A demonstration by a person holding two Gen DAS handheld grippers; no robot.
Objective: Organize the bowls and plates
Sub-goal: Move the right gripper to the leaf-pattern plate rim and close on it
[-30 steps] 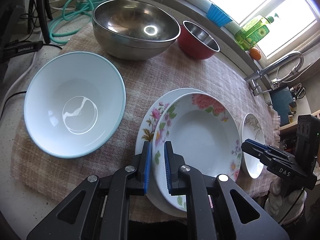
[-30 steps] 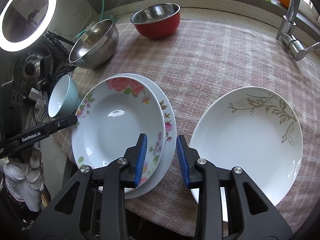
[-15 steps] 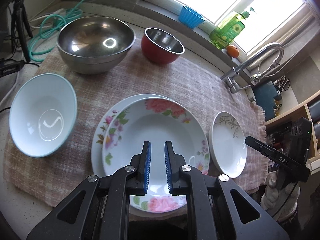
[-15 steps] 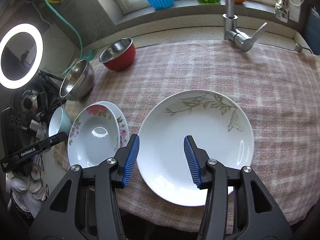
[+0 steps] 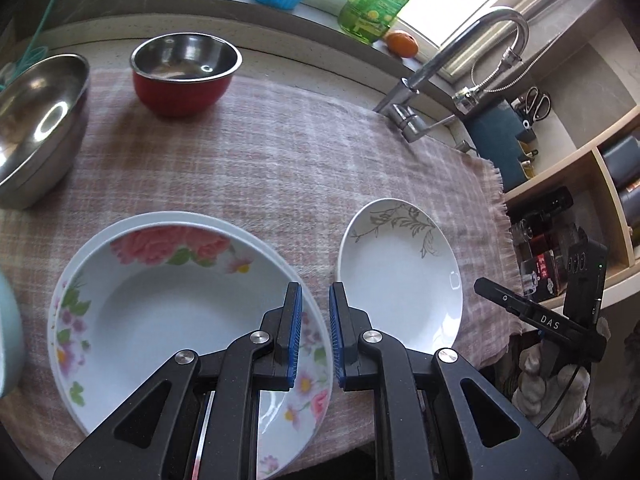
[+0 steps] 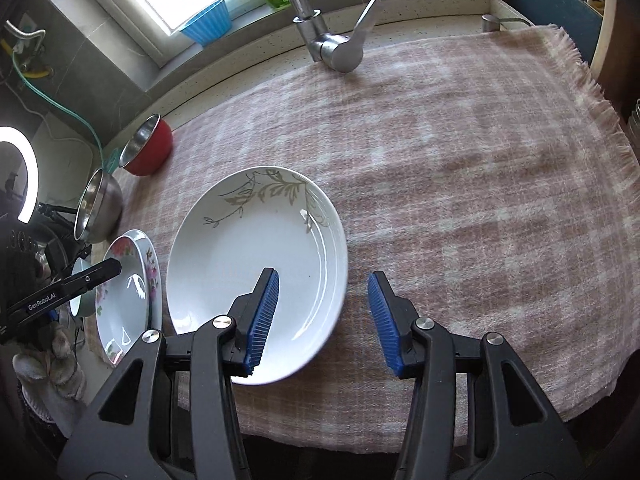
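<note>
A pink-flowered plate [image 5: 160, 300] lies stacked on a second flowered plate [image 5: 276, 252] at the front left of the checked cloth. A white plate with a grey leaf print [image 5: 396, 276] lies to their right. My left gripper [image 5: 314, 336] hovers above the right rim of the flowered stack, its jaws a narrow gap apart and holding nothing. My right gripper [image 6: 324, 320] is open over the near right rim of the leaf plate [image 6: 256, 264], one pad above the plate, one above the cloth. The flowered stack [image 6: 128, 296] shows at the left of the right wrist view.
A red bowl [image 5: 186, 74] and a large steel bowl [image 5: 38, 120] stand at the back left. A pale blue bowl's edge [image 5: 8, 328] shows at far left. A tap [image 6: 332, 36] rises at the back. The cloth [image 6: 480, 184] ends near the front edge.
Both grippers have swung to the right. The left one moved from over the flowered plates' middle to their right rim. The right one opened wider and now sits over the leaf plate's right rim.
</note>
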